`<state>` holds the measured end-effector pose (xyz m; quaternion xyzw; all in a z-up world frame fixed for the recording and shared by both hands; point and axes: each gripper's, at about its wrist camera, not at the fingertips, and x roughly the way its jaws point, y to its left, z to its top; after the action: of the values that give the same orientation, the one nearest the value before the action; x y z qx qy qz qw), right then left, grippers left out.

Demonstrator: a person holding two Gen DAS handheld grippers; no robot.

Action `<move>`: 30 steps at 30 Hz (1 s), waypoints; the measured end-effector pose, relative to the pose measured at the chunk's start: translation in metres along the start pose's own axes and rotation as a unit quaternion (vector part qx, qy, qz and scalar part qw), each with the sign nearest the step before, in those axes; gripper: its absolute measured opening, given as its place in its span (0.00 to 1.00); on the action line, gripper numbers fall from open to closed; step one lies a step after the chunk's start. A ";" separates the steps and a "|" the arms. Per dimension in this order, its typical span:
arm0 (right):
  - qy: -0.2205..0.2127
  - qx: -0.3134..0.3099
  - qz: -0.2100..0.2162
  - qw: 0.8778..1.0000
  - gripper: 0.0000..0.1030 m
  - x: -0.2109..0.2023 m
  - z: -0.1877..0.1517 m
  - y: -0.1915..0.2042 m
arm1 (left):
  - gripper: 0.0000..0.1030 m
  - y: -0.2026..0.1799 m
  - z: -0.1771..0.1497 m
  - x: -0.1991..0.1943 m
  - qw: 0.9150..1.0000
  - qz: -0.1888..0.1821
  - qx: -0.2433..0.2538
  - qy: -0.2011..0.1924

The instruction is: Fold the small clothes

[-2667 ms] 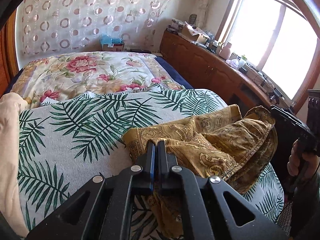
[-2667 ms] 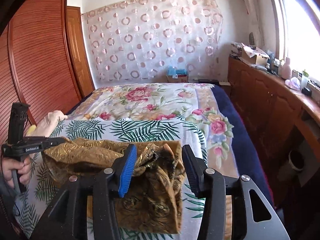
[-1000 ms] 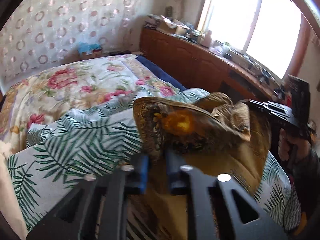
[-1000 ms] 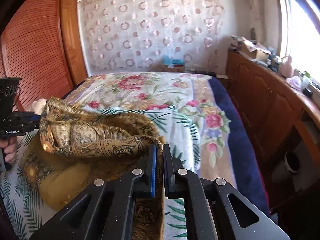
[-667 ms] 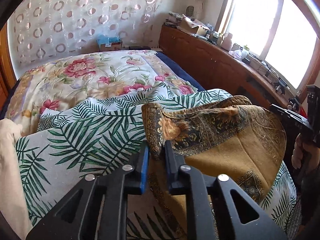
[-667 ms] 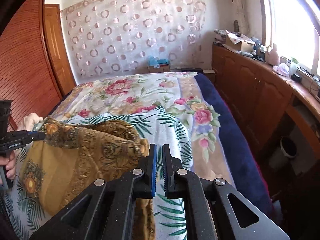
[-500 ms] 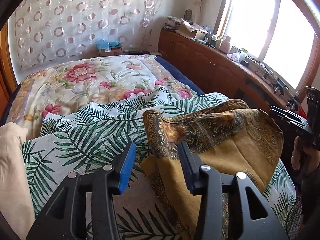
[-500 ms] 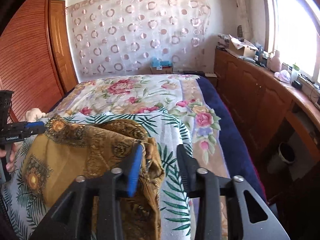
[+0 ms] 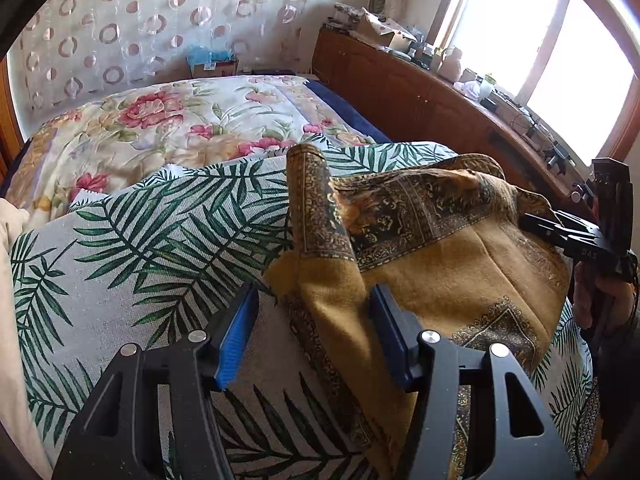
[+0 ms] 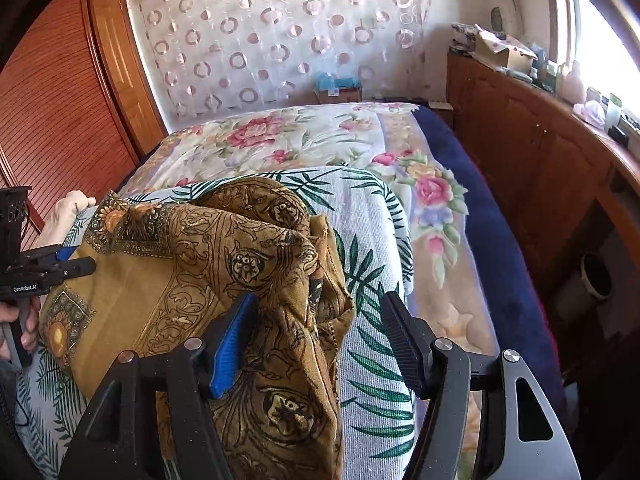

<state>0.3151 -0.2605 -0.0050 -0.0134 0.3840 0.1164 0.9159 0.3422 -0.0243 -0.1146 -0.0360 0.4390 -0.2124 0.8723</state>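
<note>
We see bed point(image 10: 472, 216) with dark blue edge. Floral quilt point(image 10: 304, 140) covers far part. Palm-leaf cloth point(image 9: 132, 240) spreads over near part, overlapping quilt. Mustard patterned garment point(image 9: 460, 264) lies rumpled on palm-leaf cloth, one edge standing up. Cream fabric point(image 9: 8, 280) sits at bed's left margin.

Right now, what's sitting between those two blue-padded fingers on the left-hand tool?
In the left wrist view, a fold of the mustard patterned garment lies between the opening left gripper, on the palm-leaf cloth.

Mustard patterned garment point(image 9: 460, 276): near hem cut off by lower edge; clutter on wooden sideboard point(image 10: 520, 120) too small to identify
</note>
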 end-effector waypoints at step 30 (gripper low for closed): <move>-0.048 -0.038 0.056 0.997 0.15 -0.018 0.002 0.016 | 0.12 -0.025 0.001 -0.045 0.997 -0.062 0.004 -0.053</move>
<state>0.3009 -0.2485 0.0097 -0.0216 0.3350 0.1824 0.9241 0.3106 -0.0292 -0.0737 -0.0710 0.3885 -0.2655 0.8795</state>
